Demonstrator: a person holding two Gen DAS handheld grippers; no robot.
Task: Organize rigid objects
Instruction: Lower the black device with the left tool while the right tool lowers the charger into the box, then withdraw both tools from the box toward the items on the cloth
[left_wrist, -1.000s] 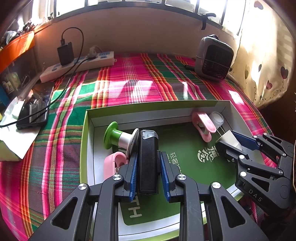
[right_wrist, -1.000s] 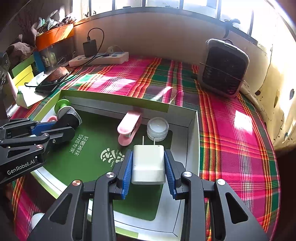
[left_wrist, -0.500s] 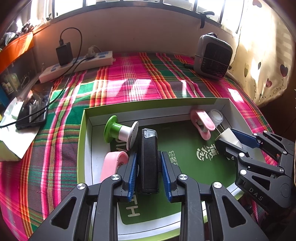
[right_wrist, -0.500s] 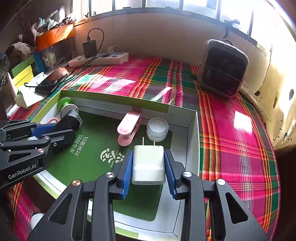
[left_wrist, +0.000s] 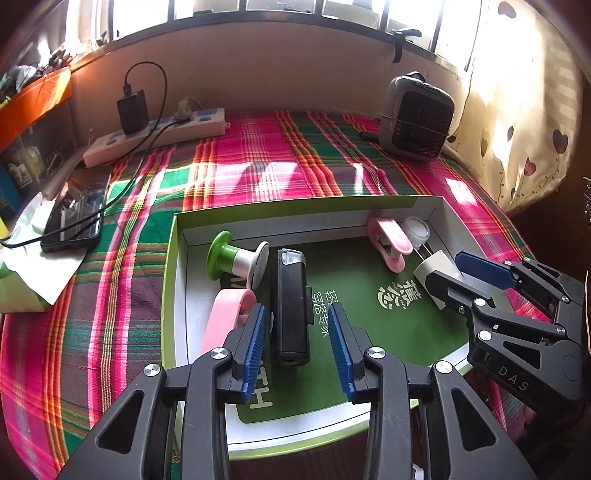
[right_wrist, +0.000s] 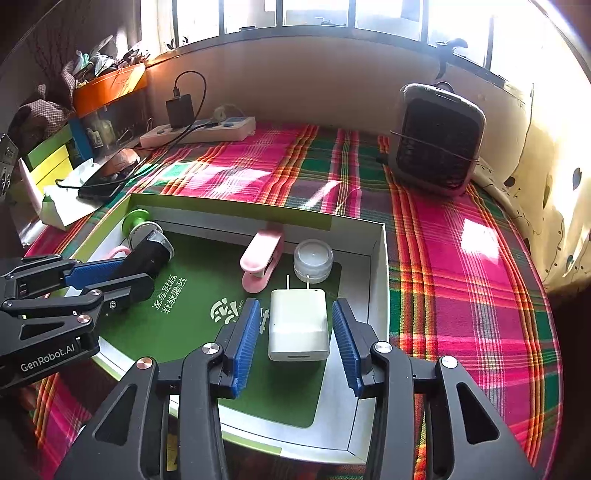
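Both hand-held grippers are reaching down into a shallow box (left_wrist: 295, 211) with green rims, sitting on a bright plaid cloth (left_wrist: 258, 162).

Left gripper (left_wrist: 299, 325), seen from its own camera, is opening its jaws. A black rectangular device (left_wrist: 290, 306) is lying flat on the box's green floor between the blue pads (left_wrist: 255, 343); a clear gap is showing on its right side, and on its left the pad is sitting very close, so contact there cannot be told. At ten o'clock from the device, a green and white spool (left_wrist: 236, 258) is lying on its side, touching the device's top corner. At nine o'clock, a pink strap-like piece (left_wrist: 225, 314) is resting beside it.

Right gripper (right_wrist: 297, 332) is also opening its jaws. A white plug charger (right_wrist: 298, 325) is lying flat between its pads with gaps on both sides, prongs pointing toward twelve o'clock. Just beyond the prongs, a clear round lid (right_wrist: 313, 260) is sitting near the box's far right corner. At eleven o'clock from the charger, a pink clip (right_wrist: 262, 258) is lying by the far wall.

Outside the box, a small grey fan (right_wrist: 436, 140) is standing at one o'clock, and a white power strip (right_wrist: 199, 131) is lying at eleven o'clock along the wall.
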